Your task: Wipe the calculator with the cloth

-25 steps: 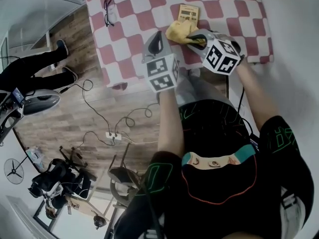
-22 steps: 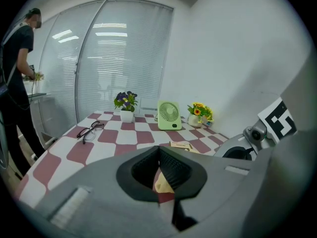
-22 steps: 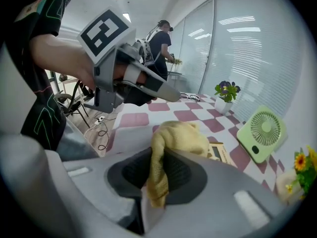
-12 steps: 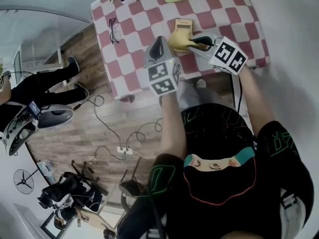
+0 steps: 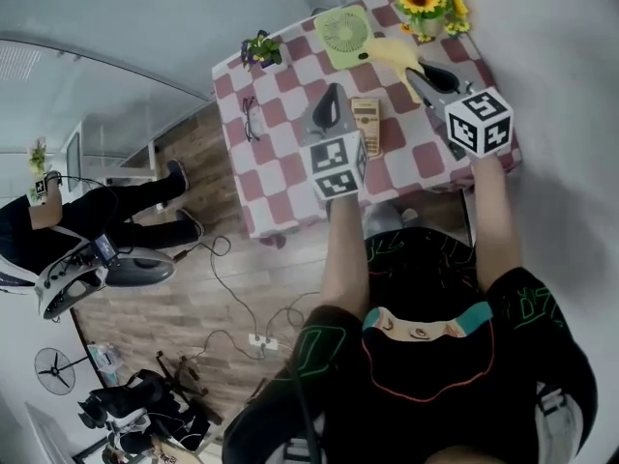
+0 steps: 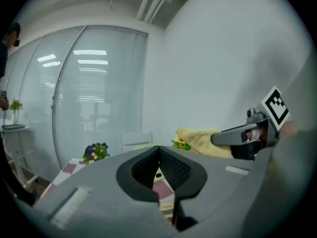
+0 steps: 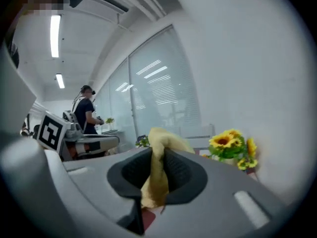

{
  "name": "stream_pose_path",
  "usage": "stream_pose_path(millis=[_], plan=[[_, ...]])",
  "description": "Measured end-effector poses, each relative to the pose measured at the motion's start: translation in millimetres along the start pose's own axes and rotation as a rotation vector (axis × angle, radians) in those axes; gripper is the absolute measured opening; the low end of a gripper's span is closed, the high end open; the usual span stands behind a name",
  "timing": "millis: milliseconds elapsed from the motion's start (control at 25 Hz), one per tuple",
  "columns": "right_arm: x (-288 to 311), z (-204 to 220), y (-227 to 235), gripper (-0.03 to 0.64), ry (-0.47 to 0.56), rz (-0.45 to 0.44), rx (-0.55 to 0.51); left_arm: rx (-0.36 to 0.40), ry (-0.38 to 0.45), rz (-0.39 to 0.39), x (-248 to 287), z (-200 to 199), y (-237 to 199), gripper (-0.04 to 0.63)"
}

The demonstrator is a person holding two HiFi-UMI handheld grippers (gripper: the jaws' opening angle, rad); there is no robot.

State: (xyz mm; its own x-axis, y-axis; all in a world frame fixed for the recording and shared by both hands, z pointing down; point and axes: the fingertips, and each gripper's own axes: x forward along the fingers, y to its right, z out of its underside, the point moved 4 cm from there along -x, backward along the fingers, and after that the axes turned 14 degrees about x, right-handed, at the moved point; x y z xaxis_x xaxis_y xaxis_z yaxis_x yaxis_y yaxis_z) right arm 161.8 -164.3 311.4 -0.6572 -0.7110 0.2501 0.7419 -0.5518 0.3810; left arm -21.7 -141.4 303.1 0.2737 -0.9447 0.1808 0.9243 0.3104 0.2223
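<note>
A tan calculator lies on the red-and-white checked table, uncovered. My right gripper is raised beyond it toward the far right of the table, shut on the yellow cloth, which hangs from the jaws. My left gripper hovers just left of the calculator with its jaws closed together and nothing between them. In the left gripper view the cloth and the right gripper show off to the right, above the table.
A green fan stands at the table's far edge, with sunflowers at the far right corner and a small potted plant at the far left. Glasses lie on the left side. A person and cables are on the wood floor.
My right gripper has lifted the cloth off the calculator and carried it up and away toward the far right. The calculator is now uncovered. The head view has pulled back.
</note>
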Motion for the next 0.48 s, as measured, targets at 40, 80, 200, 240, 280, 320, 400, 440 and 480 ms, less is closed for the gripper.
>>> stream_pose_path(millis=[40,80,200,240,280,320,400,440,480], plan=[[-5,-7,7,0.066,0.032,0.029,0.038,0.024,0.03,-0.002,2,-10,-2,0.011],[-9,-15,14,0.066,0.066,0.05,0.082,0.046,0.06,-0.007,5,-20,-4,0.01],[-24,-36,30,0.066,0.158,0.105,0.138,0.084,0.133,-0.018,13,-48,-11,0.011],[-29,-44,34,0.066,0.184,0.125,0.127,0.094,0.15,-0.021,15,-57,-12,0.01],[-33,-52,37,0.066,0.209,0.143,0.115,0.104,0.167,-0.023,18,-66,-14,0.011],[-37,-60,40,0.066,0.236,0.155,0.108,0.112,0.182,-0.025,20,-73,-15,0.011],[-40,-75,45,0.066,0.279,0.177,0.093,0.121,0.211,-0.025,26,-84,-17,0.01],[-41,-82,47,0.066,0.293,0.19,0.081,0.124,0.224,-0.025,29,-89,-18,0.01],[-40,-87,48,0.066,0.303,0.201,0.066,0.125,0.235,-0.026,31,-93,-19,0.011]])
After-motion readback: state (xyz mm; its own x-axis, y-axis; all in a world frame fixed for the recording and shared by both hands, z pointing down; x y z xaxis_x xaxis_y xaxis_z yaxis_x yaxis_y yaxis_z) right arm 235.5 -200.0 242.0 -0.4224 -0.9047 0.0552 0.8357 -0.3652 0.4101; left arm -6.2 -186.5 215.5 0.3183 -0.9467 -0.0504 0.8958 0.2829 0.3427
